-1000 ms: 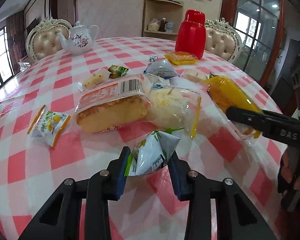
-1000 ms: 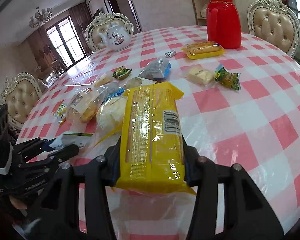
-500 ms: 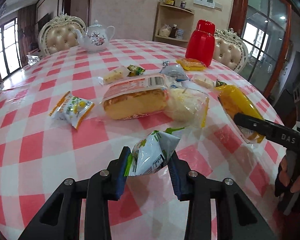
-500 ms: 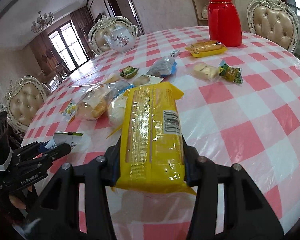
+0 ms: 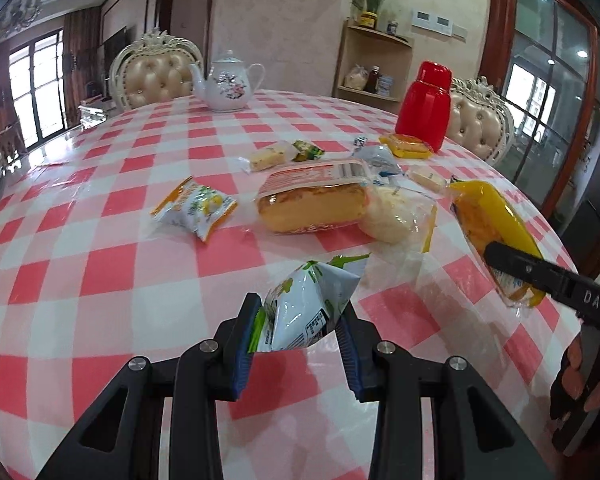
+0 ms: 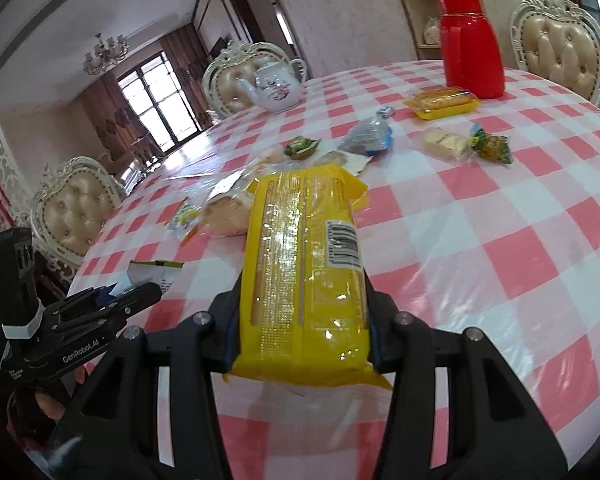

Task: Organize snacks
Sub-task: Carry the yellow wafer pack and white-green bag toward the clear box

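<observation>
The left gripper pinches a small white and green crinkly snack bag and holds it up over the round table with the pink and white checked cloth. The right gripper squeezes a long yellow plastic pack of biscuits. More snacks lie in the middle, near a big wrapped sponge cake

Both views look forward along their own gripper fingers, low and close over the checked counter. The left wrist view faces the white teapot; the right wrist view faces the red flask. Both share the scattered snacks mid-counter, and each catches the other gripper at its edge.
</observation>
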The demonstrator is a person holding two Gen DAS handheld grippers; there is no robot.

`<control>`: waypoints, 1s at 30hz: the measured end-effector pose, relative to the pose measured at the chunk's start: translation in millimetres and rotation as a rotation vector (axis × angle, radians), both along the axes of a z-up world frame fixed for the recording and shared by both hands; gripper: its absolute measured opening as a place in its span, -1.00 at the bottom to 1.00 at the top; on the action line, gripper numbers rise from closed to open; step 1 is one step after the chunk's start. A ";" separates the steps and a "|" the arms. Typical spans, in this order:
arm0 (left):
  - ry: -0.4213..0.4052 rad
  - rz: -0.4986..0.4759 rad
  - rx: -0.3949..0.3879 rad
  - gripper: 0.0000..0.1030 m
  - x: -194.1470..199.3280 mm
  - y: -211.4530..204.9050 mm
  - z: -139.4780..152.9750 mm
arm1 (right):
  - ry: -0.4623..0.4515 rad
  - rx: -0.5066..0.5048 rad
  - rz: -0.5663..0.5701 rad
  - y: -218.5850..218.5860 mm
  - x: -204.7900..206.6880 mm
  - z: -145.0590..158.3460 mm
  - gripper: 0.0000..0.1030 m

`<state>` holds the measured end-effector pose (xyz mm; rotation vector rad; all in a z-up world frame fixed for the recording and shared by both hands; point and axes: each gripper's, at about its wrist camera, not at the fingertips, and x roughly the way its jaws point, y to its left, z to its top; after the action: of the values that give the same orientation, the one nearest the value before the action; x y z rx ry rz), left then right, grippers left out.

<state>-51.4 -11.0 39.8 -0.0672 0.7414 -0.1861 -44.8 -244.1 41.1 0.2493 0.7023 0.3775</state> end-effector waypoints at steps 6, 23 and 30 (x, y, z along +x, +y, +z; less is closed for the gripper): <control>-0.020 0.041 -0.010 -0.26 -15.1 17.2 5.4 | 0.001 -0.005 0.070 30.9 -9.8 -1.7 -0.01; -0.047 0.250 -0.032 -0.25 -100.4 126.2 14.3 | 0.013 -0.009 0.294 130.2 -37.2 -6.7 0.00; -0.080 0.362 -0.010 -0.25 -145.5 179.0 25.8 | -0.008 -0.027 0.436 195.6 -62.3 -1.6 0.00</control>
<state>-196.9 168.0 65.5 -0.2002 0.6366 0.1521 -107.0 -48.5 39.5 0.0656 0.7523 0.7835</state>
